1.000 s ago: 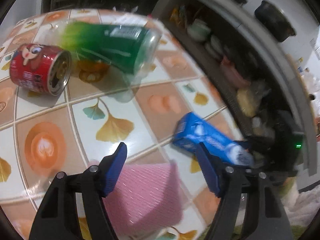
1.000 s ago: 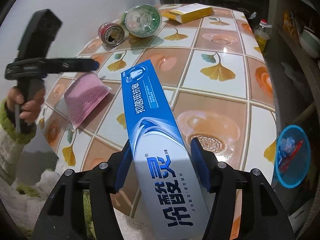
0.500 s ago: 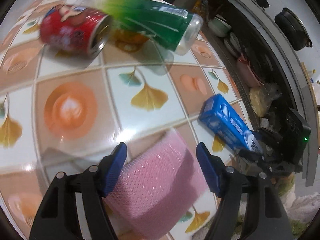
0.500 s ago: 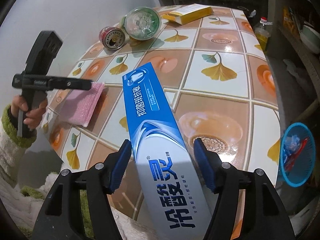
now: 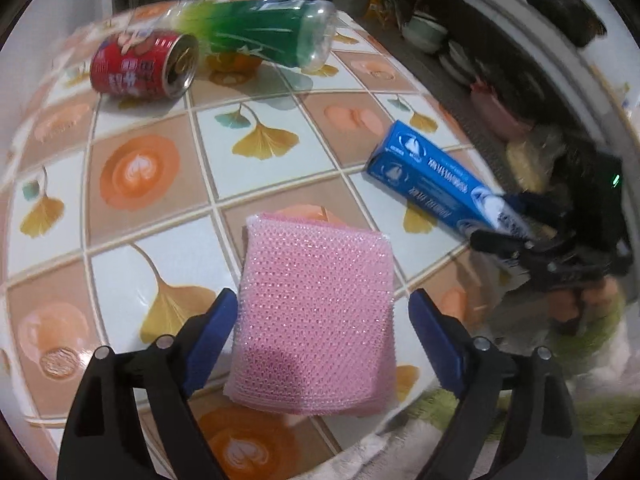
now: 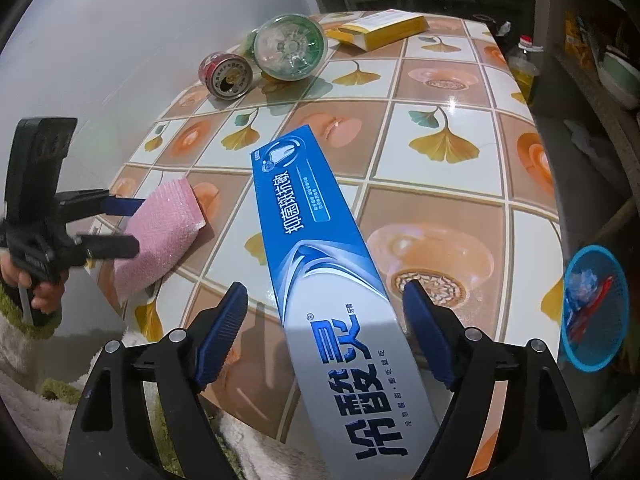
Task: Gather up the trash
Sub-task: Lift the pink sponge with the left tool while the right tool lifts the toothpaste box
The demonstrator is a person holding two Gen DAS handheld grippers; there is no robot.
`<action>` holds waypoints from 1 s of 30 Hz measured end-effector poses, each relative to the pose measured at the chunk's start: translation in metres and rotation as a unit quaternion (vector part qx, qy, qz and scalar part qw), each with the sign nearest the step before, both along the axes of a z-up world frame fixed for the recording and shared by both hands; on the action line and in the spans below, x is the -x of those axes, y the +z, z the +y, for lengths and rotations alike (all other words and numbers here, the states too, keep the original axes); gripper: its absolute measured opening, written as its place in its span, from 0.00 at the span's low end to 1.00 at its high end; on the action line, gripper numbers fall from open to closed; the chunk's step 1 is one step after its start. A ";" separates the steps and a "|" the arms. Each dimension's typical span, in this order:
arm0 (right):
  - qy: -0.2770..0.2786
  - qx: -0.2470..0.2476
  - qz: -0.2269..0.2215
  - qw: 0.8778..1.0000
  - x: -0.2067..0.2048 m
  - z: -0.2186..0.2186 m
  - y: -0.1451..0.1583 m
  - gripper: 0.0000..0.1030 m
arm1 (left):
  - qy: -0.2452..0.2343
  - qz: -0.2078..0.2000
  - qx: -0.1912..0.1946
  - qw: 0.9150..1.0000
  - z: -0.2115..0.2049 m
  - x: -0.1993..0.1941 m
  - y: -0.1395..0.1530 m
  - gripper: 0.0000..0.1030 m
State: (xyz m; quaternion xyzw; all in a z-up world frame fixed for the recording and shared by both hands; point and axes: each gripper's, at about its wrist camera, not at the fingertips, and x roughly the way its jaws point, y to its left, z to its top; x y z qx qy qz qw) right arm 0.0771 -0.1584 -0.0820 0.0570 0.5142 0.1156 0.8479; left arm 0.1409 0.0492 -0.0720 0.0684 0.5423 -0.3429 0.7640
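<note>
Left gripper (image 5: 322, 330) stood released around the sponge (image 5: 316, 316); right gripper (image 6: 324, 328) stood released around the box (image 6: 320, 256), right of the sponge.

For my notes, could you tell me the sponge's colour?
The sponge is pink, clearest in the left wrist view.

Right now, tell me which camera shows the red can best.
The left wrist view. There the red can lies on its side on the table, with its label and open end both visible. The right wrist view shows only its round end, small and far, beside the green bottle.
</note>
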 end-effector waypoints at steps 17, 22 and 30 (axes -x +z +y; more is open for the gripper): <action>-0.012 0.018 -0.014 1.000 -0.010 0.006 -0.003 0.75 | -0.014 -0.061 -0.099 0.993 -0.021 0.020 -0.018 0.82; -0.004 0.036 -0.021 0.999 -0.011 0.014 -0.004 0.66 | -0.013 -0.067 -0.101 0.992 -0.023 0.024 -0.018 0.79; 0.000 0.061 -0.023 0.998 -0.009 0.023 -0.007 0.48 | -0.008 -0.073 -0.098 0.992 -0.024 0.028 -0.017 0.78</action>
